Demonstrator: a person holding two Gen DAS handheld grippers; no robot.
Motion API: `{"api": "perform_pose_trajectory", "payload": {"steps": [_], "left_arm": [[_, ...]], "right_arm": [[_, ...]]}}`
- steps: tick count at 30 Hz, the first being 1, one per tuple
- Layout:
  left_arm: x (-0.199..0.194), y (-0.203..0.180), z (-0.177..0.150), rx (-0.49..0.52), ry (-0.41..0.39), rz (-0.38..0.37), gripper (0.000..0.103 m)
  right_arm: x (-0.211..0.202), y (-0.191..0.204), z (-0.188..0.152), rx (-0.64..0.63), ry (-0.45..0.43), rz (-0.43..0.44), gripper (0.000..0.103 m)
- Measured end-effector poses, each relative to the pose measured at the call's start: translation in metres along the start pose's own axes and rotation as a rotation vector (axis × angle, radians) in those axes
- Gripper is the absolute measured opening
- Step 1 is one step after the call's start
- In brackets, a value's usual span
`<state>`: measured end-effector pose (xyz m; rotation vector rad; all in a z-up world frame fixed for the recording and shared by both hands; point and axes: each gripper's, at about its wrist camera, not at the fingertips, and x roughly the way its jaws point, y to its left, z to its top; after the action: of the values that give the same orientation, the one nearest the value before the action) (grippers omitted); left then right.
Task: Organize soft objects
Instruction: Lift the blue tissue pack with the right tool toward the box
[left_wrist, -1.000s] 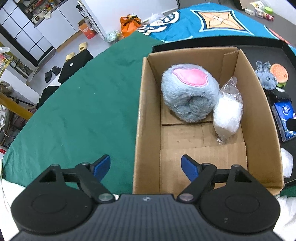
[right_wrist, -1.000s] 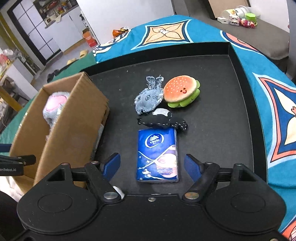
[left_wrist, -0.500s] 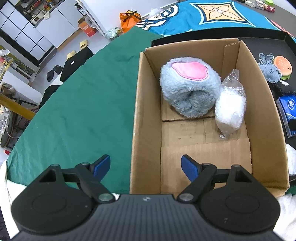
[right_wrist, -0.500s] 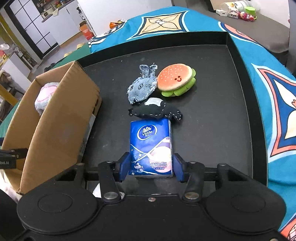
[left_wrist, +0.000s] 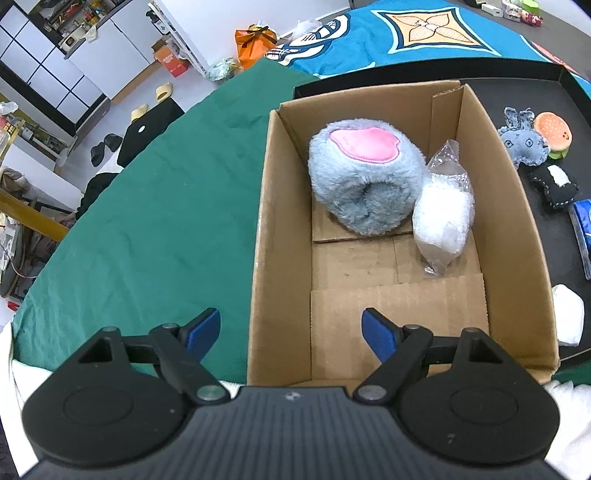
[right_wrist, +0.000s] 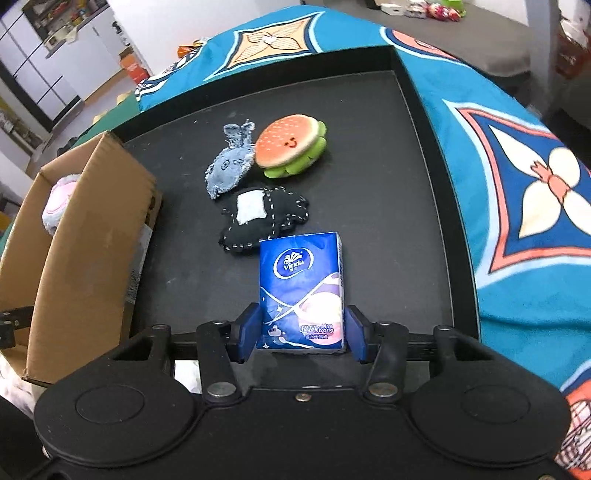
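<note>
My right gripper (right_wrist: 301, 332) is shut on a blue Vinda tissue pack (right_wrist: 301, 284) and holds it tilted up above the black tray (right_wrist: 388, 206). On the tray lie a black stitched plush (right_wrist: 264, 219), a denim bunny plush (right_wrist: 231, 168) and a burger plush (right_wrist: 290, 146). My left gripper (left_wrist: 291, 330) is open and empty over the near end of the cardboard box (left_wrist: 284, 236). The box holds a grey-and-pink fluffy plush (left_wrist: 364, 177) and a clear bag of white stuffing (left_wrist: 443, 210).
The box (right_wrist: 85, 236) stands at the tray's left edge, on a green cloth (left_wrist: 147, 221). A white soft item (left_wrist: 569, 319) lies right of the box. A blue patterned cloth (right_wrist: 517, 184) surrounds the tray. Floor clutter lies beyond.
My right gripper closed on the tissue pack and lifted its front end off the tray. The left gripper stayed open over the box and shifted slightly.
</note>
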<state>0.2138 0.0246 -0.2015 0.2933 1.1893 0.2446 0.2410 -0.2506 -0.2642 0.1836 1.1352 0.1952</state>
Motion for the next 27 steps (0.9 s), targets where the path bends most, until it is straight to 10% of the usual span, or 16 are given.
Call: {"api": "perform_pose_trajectory", "payload": {"steps": [5, 10, 22, 27], "left_arm": [[-0.001, 0.001, -0.001, 0.000, 0.000, 0.004, 0.083], [0.002, 0.004, 0.001, -0.003, 0.006, 0.001, 0.083], [0.006, 0.008, 0.004, 0.010, 0.013, -0.001, 0.083], [0.004, 0.009, 0.005, 0.008, 0.003, -0.007, 0.083]], "right_arm": [[0.000, -0.001, 0.003, 0.012, -0.007, 0.001, 0.051], [0.004, 0.006, 0.007, -0.016, -0.010, -0.006, 0.080], [0.016, 0.018, 0.009, -0.087, -0.025, -0.055, 0.078], [0.013, 0.020, 0.007, -0.121, -0.031, -0.096, 0.051]]}}
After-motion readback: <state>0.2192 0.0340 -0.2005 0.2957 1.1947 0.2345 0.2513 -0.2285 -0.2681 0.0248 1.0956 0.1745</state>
